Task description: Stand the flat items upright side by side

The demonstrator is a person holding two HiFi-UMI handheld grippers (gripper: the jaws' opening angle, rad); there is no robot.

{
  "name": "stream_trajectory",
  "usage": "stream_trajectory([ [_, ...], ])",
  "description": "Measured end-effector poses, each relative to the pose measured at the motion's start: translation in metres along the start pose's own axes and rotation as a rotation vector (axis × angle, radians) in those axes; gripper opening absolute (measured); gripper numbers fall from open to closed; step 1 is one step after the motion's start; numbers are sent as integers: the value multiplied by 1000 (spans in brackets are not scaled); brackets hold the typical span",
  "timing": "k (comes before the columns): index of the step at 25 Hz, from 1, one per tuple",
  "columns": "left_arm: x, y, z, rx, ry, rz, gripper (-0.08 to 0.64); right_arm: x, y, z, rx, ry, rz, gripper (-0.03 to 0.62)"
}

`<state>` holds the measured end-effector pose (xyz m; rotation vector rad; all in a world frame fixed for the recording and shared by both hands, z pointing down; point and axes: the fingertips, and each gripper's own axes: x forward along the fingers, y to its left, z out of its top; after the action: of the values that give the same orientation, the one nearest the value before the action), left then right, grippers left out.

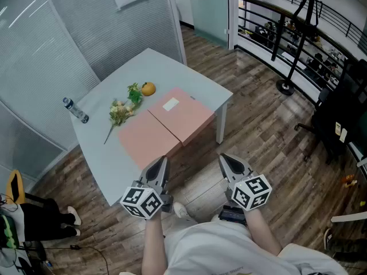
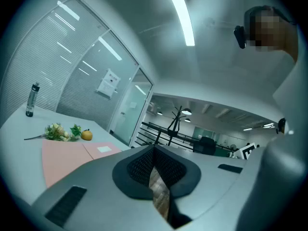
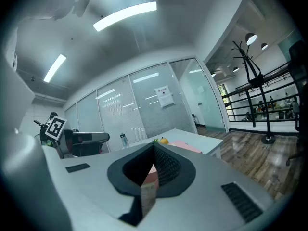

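Note:
Two flat pink folders lie side by side on the pale table (image 1: 97, 153). The nearer folder (image 1: 148, 138) is plain; the farther one (image 1: 183, 116) bears a white label. In the left gripper view they show as a pink sheet (image 2: 65, 155) at the left. My left gripper (image 1: 161, 168) hangs shut and empty just short of the table's near edge. My right gripper (image 1: 229, 166) is shut too, empty, over the wooden floor beside the table's near corner. Both point roughly level toward the table.
An orange (image 1: 148, 89), a bunch of flowers with a long stem (image 1: 121, 111) and a water bottle (image 1: 75, 110) lie on the table's far half. A glass partition (image 1: 69, 27) stands behind. A black stand (image 1: 289, 67) and a railing are at the right.

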<state>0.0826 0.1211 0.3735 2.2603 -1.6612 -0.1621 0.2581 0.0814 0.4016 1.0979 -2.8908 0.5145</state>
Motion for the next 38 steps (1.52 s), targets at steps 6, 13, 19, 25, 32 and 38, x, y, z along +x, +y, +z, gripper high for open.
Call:
stream_trajectory([
  [6, -1, -3, 1, -10, -5, 9, -2, -4, -4, -1, 7, 7, -5, 15],
  [13, 4, -7, -3, -13, -18, 15, 95, -11, -4, 0, 170, -25, 91, 72],
  [19, 15, -19, -9, 71, 38, 23, 327, -23, -16, 0, 380, -47, 161, 316],
  [25, 37, -16, -19, 200, 137, 49, 327, -15, -35, -5, 416, -21, 128, 316],
  [32, 78, 13, -31, 197, 209, 36, 327, 6, -73, -19, 511, -26, 58, 316],
  [38, 145, 70, -37, 143, 274, 43, 325, 62, -124, -30, 546, 34, -6, 316],
])
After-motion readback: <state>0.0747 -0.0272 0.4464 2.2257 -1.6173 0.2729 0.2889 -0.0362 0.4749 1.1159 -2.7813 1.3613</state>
